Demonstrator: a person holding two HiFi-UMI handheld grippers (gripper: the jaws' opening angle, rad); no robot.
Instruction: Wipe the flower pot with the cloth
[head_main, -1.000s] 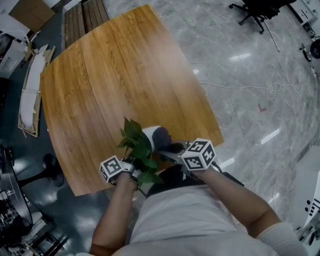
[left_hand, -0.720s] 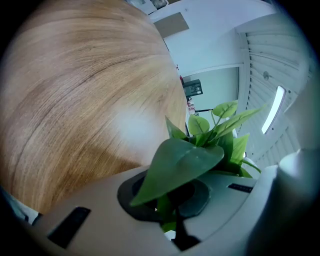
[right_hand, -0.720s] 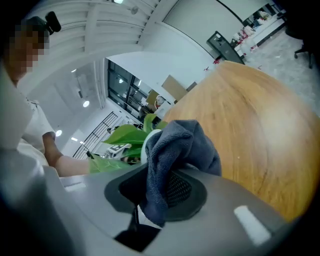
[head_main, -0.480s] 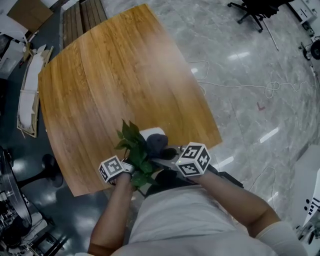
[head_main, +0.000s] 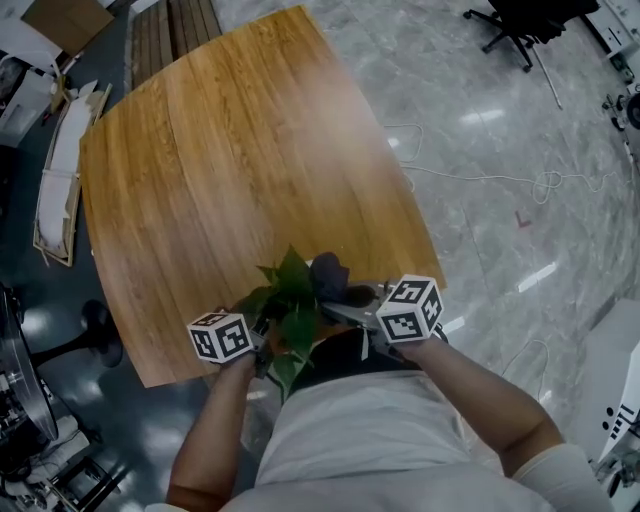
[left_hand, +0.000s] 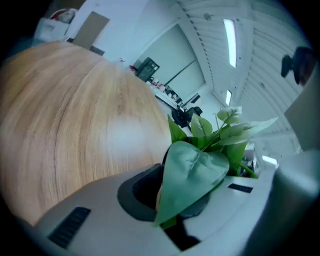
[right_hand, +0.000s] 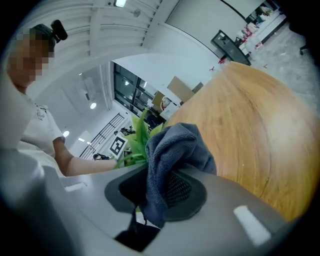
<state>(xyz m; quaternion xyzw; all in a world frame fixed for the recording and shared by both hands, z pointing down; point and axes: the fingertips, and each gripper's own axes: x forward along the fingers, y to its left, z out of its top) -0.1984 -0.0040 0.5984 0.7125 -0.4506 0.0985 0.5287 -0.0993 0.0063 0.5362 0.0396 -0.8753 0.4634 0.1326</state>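
Observation:
The plant's green leaves lean towards me at the table's near edge and hide the white flower pot in the head view. My left gripper is below them to the left, its jaws shut at the plant's base. In the left gripper view a big leaf covers the left gripper, so the gripped spot is hidden. My right gripper is shut on the dark grey cloth, which rests against the plant's right side. The cloth bulges out of the right gripper, with leaves just behind it.
The wooden table stretches away from me. Marble floor lies to the right, with a cable on it and an office chair far off. Boards and a stand base sit left of the table.
The plant has tipped and rolled towards me, so its leaves now cover the white pot that showed before. Both grippers rose a little; the cloth stayed beside the plant.

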